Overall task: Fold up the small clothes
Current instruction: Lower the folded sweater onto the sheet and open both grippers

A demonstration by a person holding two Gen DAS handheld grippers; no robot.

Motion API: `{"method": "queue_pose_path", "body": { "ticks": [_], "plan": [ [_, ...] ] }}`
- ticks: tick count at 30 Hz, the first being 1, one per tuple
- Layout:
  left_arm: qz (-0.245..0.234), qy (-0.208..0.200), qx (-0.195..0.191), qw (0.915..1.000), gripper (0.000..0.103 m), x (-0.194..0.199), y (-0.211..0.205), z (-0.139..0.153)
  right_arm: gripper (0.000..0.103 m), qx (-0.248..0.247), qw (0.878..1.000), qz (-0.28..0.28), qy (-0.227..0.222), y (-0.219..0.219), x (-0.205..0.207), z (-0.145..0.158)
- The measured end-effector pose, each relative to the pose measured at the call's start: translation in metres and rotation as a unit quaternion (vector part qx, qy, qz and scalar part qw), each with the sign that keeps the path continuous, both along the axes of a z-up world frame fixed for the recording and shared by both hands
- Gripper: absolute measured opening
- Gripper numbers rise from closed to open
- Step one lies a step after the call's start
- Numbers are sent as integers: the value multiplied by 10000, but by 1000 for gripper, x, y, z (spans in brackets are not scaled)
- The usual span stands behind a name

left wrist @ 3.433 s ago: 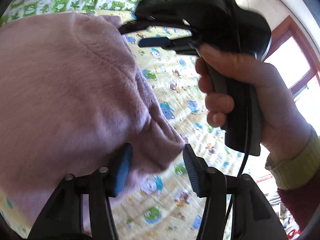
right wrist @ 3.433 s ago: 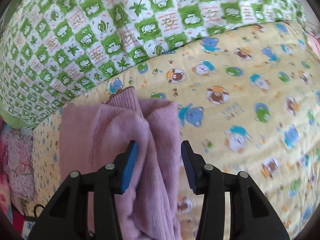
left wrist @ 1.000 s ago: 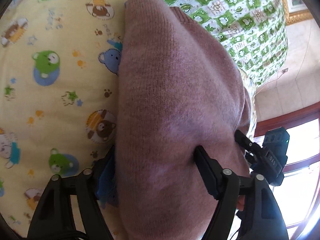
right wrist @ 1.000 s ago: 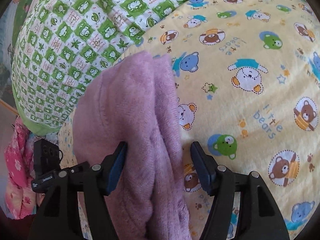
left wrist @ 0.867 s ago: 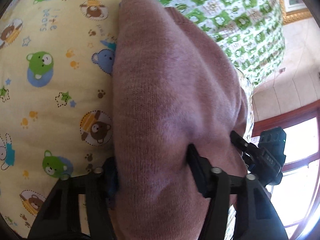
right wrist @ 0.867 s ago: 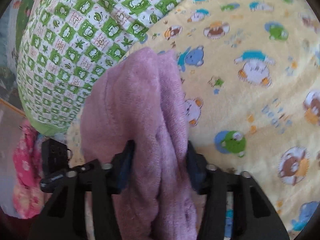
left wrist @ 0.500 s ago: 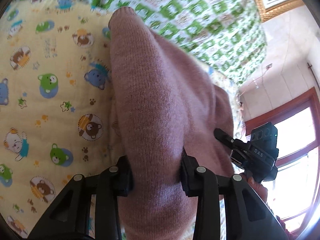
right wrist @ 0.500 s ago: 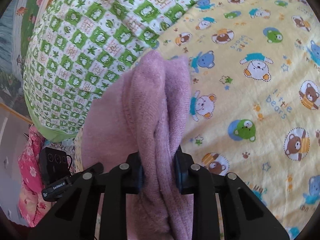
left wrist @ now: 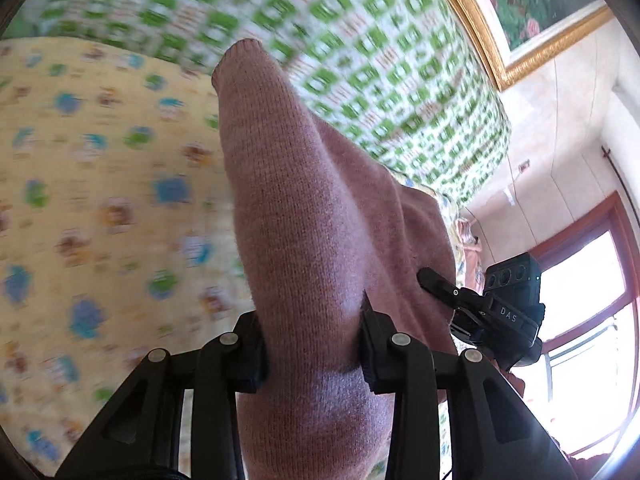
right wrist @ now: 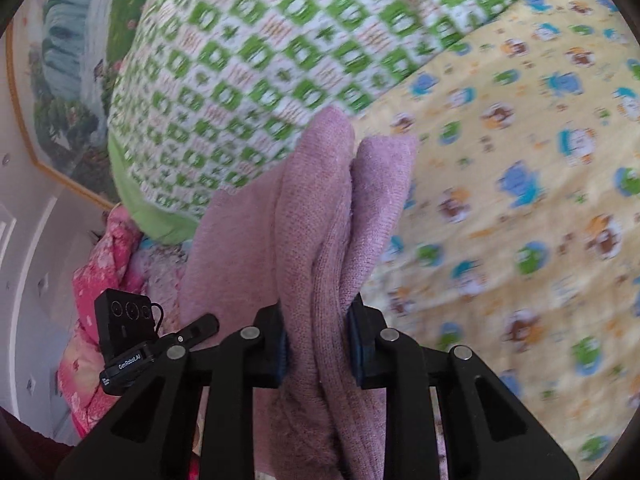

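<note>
The pink knitted garment (left wrist: 320,220) is bunched into thick folds and held up over the bed between both tools, its free end hanging out ahead of them. In the left wrist view the left tool (left wrist: 312,344) is clamped on one thick roll of the knit — both black fingers press into the fabric from either side. In the right wrist view the right tool (right wrist: 318,340) is clamped on another gathered part of the garment (right wrist: 320,240), where two or three folds stand side by side between its blue pads. Each tool shows at the edge of the other's view, near it, with the knit spanning between them.

Under the garment lies a yellow sheet (right wrist: 520,200) printed with small bears; behind it sits a green-and-white checked quilt (right wrist: 248,60). A gold-framed picture (left wrist: 520,12) hangs on the wall, with a red-framed window (left wrist: 592,280) beside it, and a crumpled pink floral cloth (right wrist: 100,272) lies at the bed's edge.
</note>
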State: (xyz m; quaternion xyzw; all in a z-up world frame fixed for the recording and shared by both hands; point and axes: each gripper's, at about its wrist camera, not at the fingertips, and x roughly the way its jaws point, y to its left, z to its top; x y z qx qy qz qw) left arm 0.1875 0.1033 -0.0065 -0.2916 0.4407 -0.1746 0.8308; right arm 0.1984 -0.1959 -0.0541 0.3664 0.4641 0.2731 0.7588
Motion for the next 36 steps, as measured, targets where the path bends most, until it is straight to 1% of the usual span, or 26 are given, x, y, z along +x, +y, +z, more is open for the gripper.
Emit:
{"method": "queue_pose_path", "body": {
  "ticks": [5, 10, 14, 18, 19, 21, 24, 25, 26, 28, 30, 32, 34, 36],
  "plan": [
    [388, 67, 101, 9992, 36, -35, 51, 0, 25, 55, 9987, 504, 84, 58, -1, -7],
    [729, 250, 160, 9969, 36, -58, 89, -17, 25, -36, 9953, 932, 259, 102, -1, -25],
    [844, 408, 201, 9954, 36, -67, 110, -41, 25, -138, 9929, 1120, 383, 120, 1, -41],
    [901, 675, 236, 9934, 37, -72, 119, -70, 25, -366, 9904, 1215, 548, 126, 5, -61],
    [925, 732, 262, 9927, 38, -73, 121, -77, 25, -359, 9904, 1208, 577, 126, 6, -64],
    [1019, 804, 200, 9913, 44, -73, 126, -88, 26, -398, 9900, 1203, 616, 125, 10, -73],
    [1111, 851, 151, 9900, 50, -70, 131, -96, 28, -479, 9891, 1230, 659, 129, 14, -79],
    [1128, 881, 178, 9895, 52, -69, 131, -97, 32, -503, 9890, 1222, 668, 130, 14, -79],
    [1138, 909, 202, 9891, 54, -69, 133, -99, 34, -502, 9890, 1212, 683, 130, 15, -78],
    [1135, 942, 242, 9888, 56, -69, 132, -97, 38, -530, 9893, 1165, 705, 130, 13, -74],
    [1159, 985, 362, 9877, 60, -72, 132, -92, 38, -608, 9897, 1120, 645, 126, 8, -64],
    [1153, 974, 452, 9875, 60, -75, 128, -85, 41, -684, 9903, 1058, 583, 119, 0, -56],
    [1145, 1018, 537, 9867, 64, -84, 127, -81, 49, -718, 9915, 966, 484, 110, -13, -45],
    [1129, 993, 548, 9871, 65, -96, 127, -77, 51, -772, 9920, 913, 400, 103, -24, -37]
  ]
}}
